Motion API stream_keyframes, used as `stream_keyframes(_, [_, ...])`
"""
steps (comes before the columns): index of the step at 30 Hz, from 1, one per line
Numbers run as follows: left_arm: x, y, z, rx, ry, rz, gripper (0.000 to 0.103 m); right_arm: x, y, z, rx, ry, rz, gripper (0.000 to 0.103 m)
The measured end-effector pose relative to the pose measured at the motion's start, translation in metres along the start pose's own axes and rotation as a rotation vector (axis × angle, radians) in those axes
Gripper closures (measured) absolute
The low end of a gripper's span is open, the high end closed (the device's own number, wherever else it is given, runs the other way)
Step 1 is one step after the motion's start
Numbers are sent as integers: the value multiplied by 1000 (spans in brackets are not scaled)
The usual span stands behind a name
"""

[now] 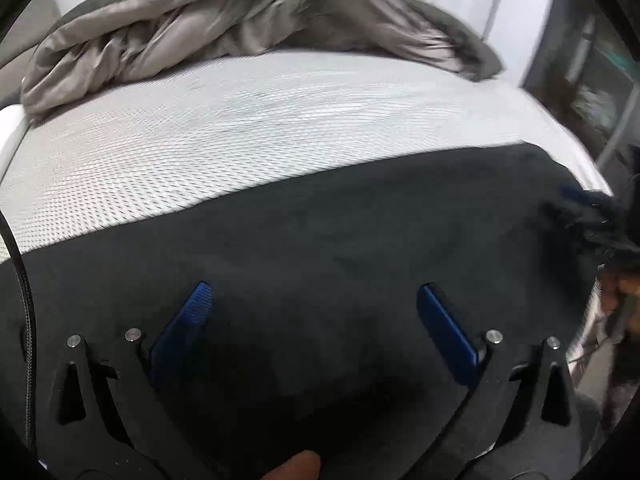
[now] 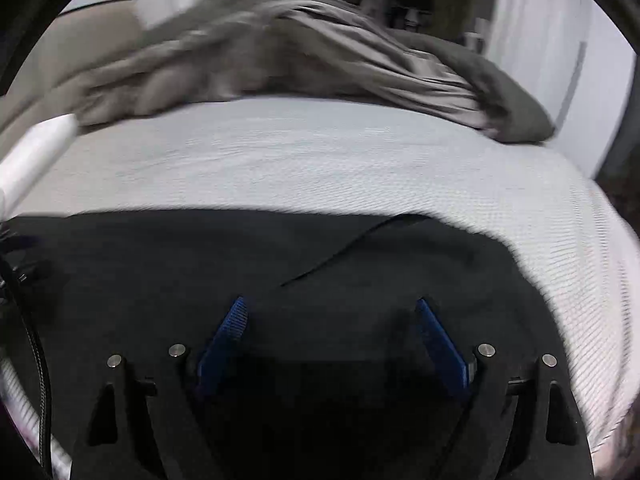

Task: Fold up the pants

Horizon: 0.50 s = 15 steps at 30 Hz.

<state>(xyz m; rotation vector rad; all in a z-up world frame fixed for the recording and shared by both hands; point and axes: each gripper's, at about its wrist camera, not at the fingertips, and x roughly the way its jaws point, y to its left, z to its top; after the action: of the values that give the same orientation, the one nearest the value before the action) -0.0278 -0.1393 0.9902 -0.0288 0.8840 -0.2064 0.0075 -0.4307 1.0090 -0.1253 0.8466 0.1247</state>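
Black pants (image 1: 320,220) flat on white bed (image 1: 200,140) — left claw (image 1: 314,296), right claw (image 2: 330,308) both wide, gripping nothing.

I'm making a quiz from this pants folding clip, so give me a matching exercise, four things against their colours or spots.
Things:
1. pants
2. blanket
3. mattress cover
4. pads of the left tongs

Descriptions:
A. blue, set wide apart
B. grey, bunched at the far end of the bed
C. black, flat at the near edge
D. white, textured

Pairs: 1-C, 2-B, 3-D, 4-A
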Motion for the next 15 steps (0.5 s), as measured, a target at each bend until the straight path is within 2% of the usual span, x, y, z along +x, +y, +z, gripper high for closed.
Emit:
stream_keyframes(2, [-2,-19,-21,35,20,15,1,-8,23,-19,-41,18,65,15])
stream_keyframes(4, [6,-30,-37,60,53,39,1,-4,32,-37,-93,48,79,15])
stream_keyframes(5, [11,-37,-50,60,72,68,0,-4,36,-48,-138,52,45,15])
stream_keyframes(7, [6,-43,-65,41,63,64,0,-3,22,-58,-180,34,-22,15])
stream_keyframes(10, [1,-32,-75,23,54,71,0,-19,-15,-72,-122,-6,-84,15])
stream_keyframes(13, [-10,-30,-85,-2,43,92,1,-24,-52,-84,-56,-16,-201,15])
stream_keyframes(14, [-16,-31,-85,-11,36,103,1,-27,-59,-88,-20,-13,-223,15])
stream_keyframes(15, [-17,-30,-84,-13,31,98,1,-30,-63,-89,15,-11,-199,15])
